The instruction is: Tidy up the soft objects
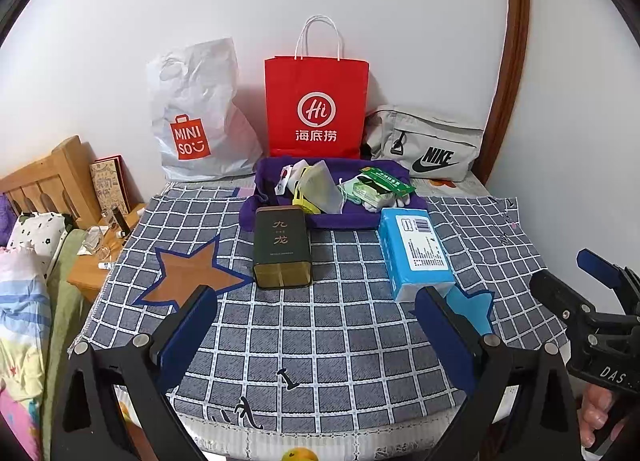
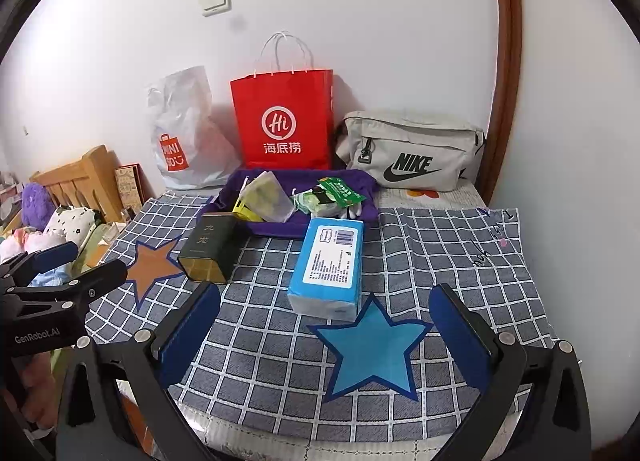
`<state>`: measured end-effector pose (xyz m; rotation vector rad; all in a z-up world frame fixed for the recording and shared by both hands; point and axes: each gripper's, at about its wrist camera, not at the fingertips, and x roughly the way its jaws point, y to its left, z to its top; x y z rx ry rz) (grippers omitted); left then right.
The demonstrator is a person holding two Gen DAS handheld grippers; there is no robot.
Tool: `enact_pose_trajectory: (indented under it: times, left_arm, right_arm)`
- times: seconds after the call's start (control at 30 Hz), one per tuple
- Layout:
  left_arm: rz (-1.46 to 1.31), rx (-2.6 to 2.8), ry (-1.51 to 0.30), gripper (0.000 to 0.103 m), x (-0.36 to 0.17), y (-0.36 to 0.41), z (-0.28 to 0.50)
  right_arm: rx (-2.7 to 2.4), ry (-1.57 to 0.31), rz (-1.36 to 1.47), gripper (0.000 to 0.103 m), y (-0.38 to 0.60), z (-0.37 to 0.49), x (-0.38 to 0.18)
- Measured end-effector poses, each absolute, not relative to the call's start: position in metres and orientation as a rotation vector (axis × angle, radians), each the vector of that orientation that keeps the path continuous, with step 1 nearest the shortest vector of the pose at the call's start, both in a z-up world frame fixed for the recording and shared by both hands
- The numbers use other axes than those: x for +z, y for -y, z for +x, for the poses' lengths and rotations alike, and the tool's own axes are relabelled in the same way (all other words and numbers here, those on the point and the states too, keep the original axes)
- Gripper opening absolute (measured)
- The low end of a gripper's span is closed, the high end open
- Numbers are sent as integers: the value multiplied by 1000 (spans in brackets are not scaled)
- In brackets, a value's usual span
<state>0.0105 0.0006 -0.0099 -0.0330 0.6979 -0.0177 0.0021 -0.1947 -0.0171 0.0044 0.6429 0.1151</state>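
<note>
Left gripper (image 1: 316, 309) level, jaws wide, right gripper (image 2: 325, 307) alongside, likewise.

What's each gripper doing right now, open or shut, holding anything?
Left gripper: open, holding nothing, above the checked cloth.
Right gripper: open, holding nothing, with the blue star between its fingers.

White plastic bag (image 1: 196, 117): is showing "MINI SO" with a smiley on an orange bag logo.
Red paper bag (image 1: 316, 101): is carrying "Hi" in a white circle and "海底捞" beneath.
Grey pouch (image 1: 428, 145): is displaying "NIKE" with the swoosh.
Dark tin (image 1: 282, 247): is bearing "九龙" in gold.
Left tool (image 2: 48, 301): is reading "GenRobot.AI".
Right tool (image 1: 600, 325): is showing "DAS".
Blue tissue pack (image 2: 328, 265): is carrying a barcode; the small print is unreadable.
</note>
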Motion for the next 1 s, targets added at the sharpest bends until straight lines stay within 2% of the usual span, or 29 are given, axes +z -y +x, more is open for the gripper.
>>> enact_pose_trajectory:
  times: [1.0]
  left_arm:
    - [-21,-6,-687,100,-7,-3,2]
  right_arm:
    - [126,-625,4,103,192,-10,-11]
